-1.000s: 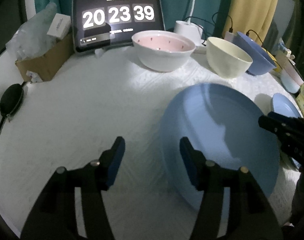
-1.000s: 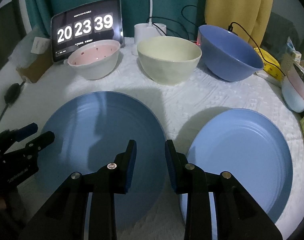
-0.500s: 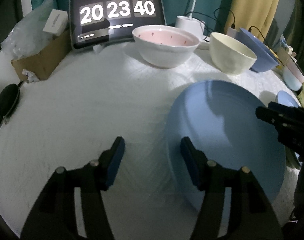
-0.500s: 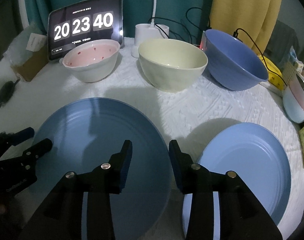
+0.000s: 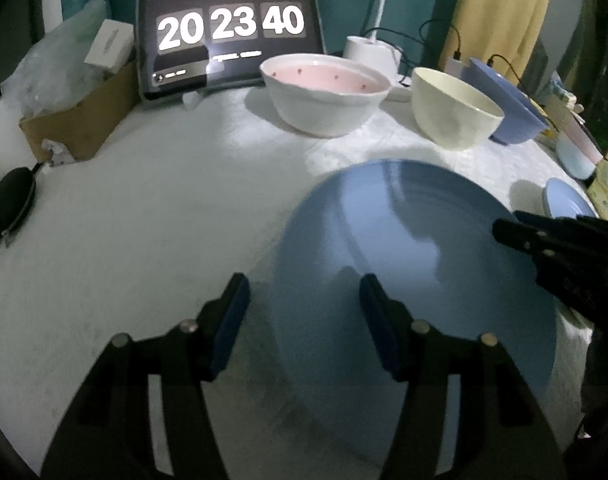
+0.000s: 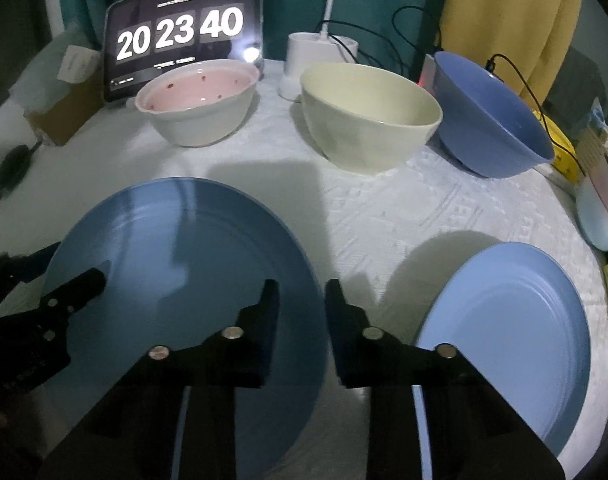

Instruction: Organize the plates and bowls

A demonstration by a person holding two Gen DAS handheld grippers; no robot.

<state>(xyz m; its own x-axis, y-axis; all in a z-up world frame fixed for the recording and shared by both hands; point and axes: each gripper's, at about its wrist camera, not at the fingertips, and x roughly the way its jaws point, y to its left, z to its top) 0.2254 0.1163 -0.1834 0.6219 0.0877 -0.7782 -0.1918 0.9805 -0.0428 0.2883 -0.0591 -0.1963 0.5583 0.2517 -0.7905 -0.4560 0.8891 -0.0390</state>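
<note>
- Two round blue plates lie on the white textured cloth (image 6: 384, 216) of the desk: a large darker blue plate (image 6: 192, 264) to the left, a paler blue plate (image 6: 516, 320) to the right, apart.
- Left tongs (image 5: 304, 316) stand fairly wide and are closing, straddling the large plate's left rim; the pads do not press it.
- Right tongs (image 6: 302, 304) are narrow and closing astride the same plate's right rim, pads not visibly pressing.
- Behind stand three bowls in a row: a pink-lined white bowl (image 6: 198, 108), a cream bowl (image 6: 368, 116), a blue bowl (image 6: 492, 120).
</note>
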